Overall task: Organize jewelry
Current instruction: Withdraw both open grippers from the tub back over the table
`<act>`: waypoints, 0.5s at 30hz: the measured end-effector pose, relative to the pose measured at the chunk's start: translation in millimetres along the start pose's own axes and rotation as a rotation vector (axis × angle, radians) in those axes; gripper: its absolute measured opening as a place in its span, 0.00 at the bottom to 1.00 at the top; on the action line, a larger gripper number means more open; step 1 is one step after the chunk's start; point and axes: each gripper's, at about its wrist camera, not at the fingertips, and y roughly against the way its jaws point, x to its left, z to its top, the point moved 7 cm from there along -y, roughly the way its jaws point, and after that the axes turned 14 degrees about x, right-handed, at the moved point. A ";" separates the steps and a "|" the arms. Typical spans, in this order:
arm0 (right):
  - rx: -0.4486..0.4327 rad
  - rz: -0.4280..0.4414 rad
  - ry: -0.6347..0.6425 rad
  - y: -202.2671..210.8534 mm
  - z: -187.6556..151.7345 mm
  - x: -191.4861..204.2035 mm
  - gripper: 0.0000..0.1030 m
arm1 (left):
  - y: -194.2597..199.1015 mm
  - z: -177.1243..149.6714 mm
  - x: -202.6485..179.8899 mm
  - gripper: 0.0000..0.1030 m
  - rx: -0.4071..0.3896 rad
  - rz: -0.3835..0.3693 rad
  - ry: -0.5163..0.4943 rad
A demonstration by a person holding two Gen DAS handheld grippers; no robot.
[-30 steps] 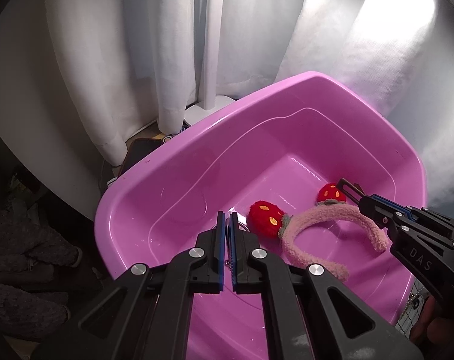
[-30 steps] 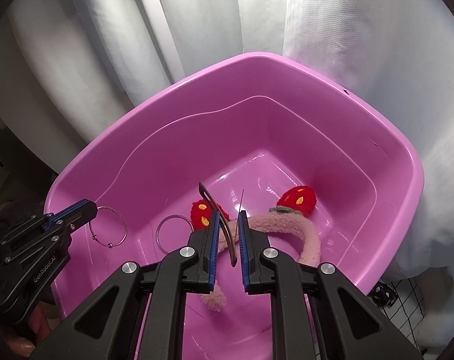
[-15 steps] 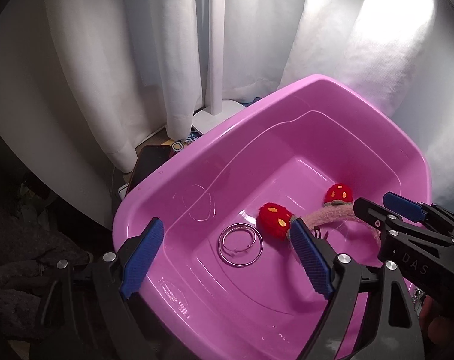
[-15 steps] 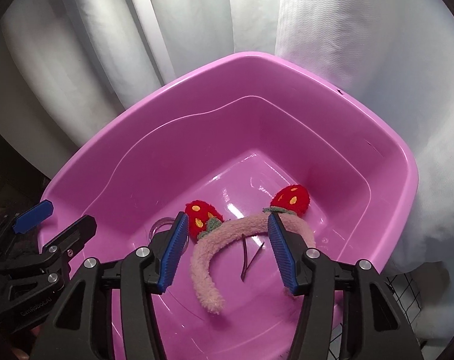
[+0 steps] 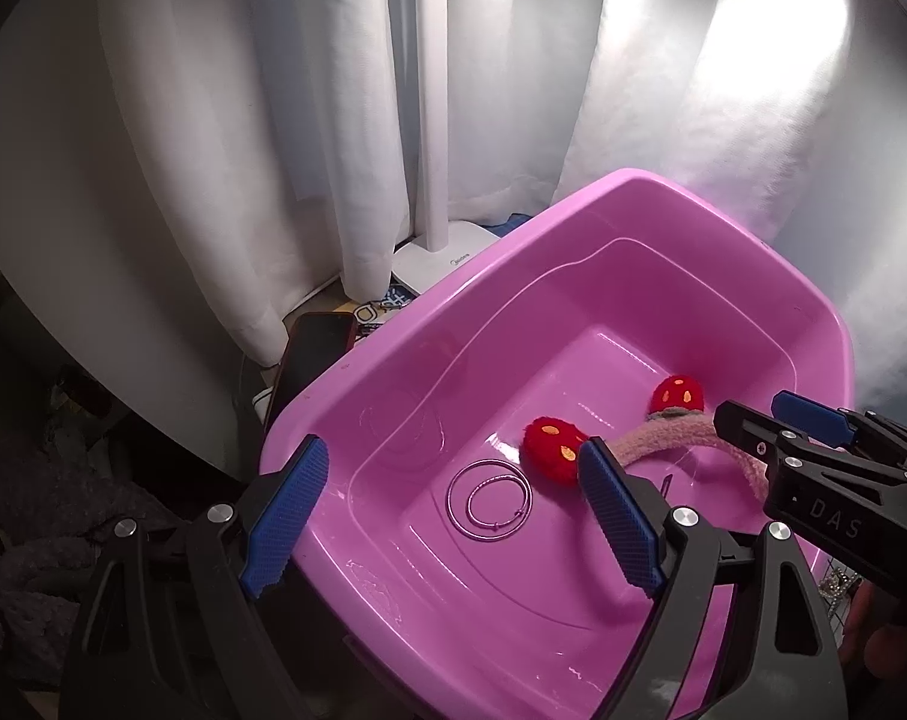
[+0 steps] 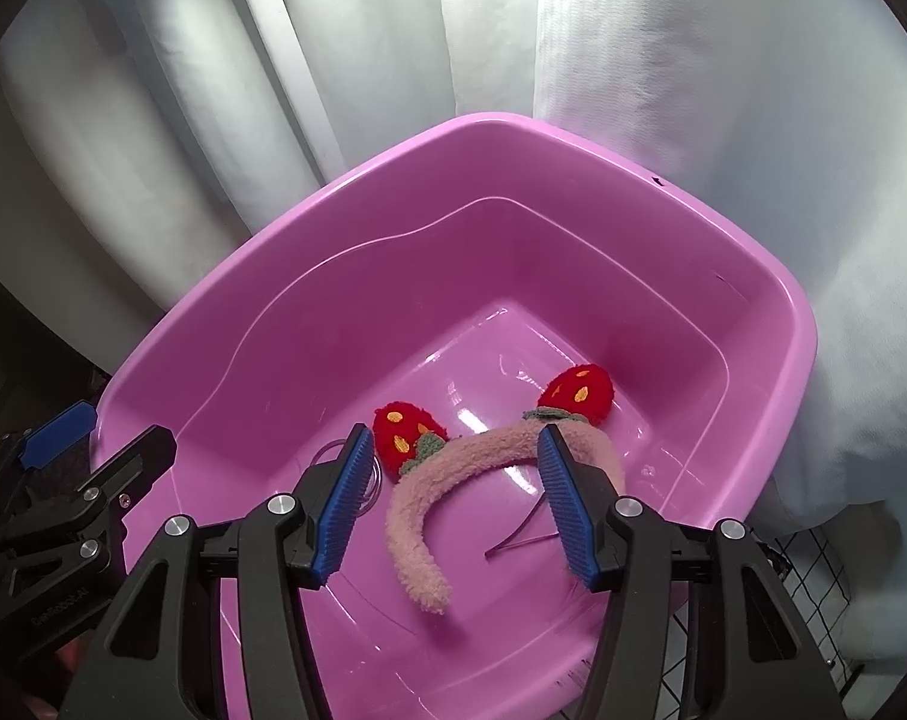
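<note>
Resting on the floor of the pink plastic tub (image 6: 747, 276) are three pieces of jewelry, so the sorting looks well advanced as far as these views go. The fuzzy pink headband with two red strawberry ears (image 6: 453, 468) lies toward the right half of the floor, a pair of thin silver hoops (image 5: 489, 498) lies flat on the left half just beside one strawberry, and a slim dark hair clip (image 6: 519, 534) sits inside the arc of the headband. Whether more pieces wait outside the tub cannot be told; a small glinting item shows at the lower right edge of the left wrist view, too small to identify.

The left gripper (image 5: 453, 516) hangs above the tub's near left corner with its blue pads spread wide and nothing between them. The right gripper (image 6: 453, 504) hangs over the headband, its jaws parted about halfway and empty, the headband and clip lying below on the floor rather than pinched.

Room to move is fair above the tub, which is open-topped with sloping walls and a broad rim. White curtains (image 5: 309, 120) close in behind and to the right, a white lamp base (image 5: 435, 258) and a dark phone (image 5: 315, 348) sit just beyond the far left rim, and the two grippers are near each other, so a sideways sweep could knock them together.
</note>
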 end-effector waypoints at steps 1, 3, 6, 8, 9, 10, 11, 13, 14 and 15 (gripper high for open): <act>-0.002 0.000 -0.001 1.2 -0.6 0.1 0.53 | 0.1 0.0 -0.6 0.81 0.000 -0.001 -0.003; -0.003 0.001 -0.005 3.4 -1.5 0.6 0.53 | 0.5 -0.9 -2.4 0.81 -0.002 -0.001 -0.008; -0.011 0.005 -0.016 7.8 -3.5 0.0 0.54 | 2.3 -1.5 -4.8 0.81 -0.003 -0.008 -0.016; -0.017 0.010 -0.024 12.1 -6.4 0.8 0.54 | 5.1 -3.0 -4.8 0.81 -0.004 -0.014 -0.016; -0.023 0.013 -0.028 14.6 -8.4 1.4 0.54 | 6.6 -3.7 -4.4 0.81 -0.007 -0.015 -0.016; -0.033 0.015 -0.031 18.3 -10.9 2.4 0.54 | 8.5 -4.6 -4.2 0.82 -0.013 -0.015 -0.017; -0.048 0.019 -0.035 22.9 -13.8 3.6 0.54 | 10.1 -5.6 -4.3 0.83 -0.020 -0.014 -0.019; -0.082 0.028 -0.050 33.1 -22.0 3.7 0.58 | 14.2 -7.9 -4.6 0.85 -0.032 -0.010 -0.033; -0.102 0.033 -0.061 38.8 -26.4 3.8 0.60 | 16.2 -9.1 -5.1 0.86 -0.038 -0.010 -0.043; -0.123 0.042 -0.071 44.6 -31.6 2.8 0.61 | 18.8 -10.8 -5.6 0.87 -0.045 -0.010 -0.053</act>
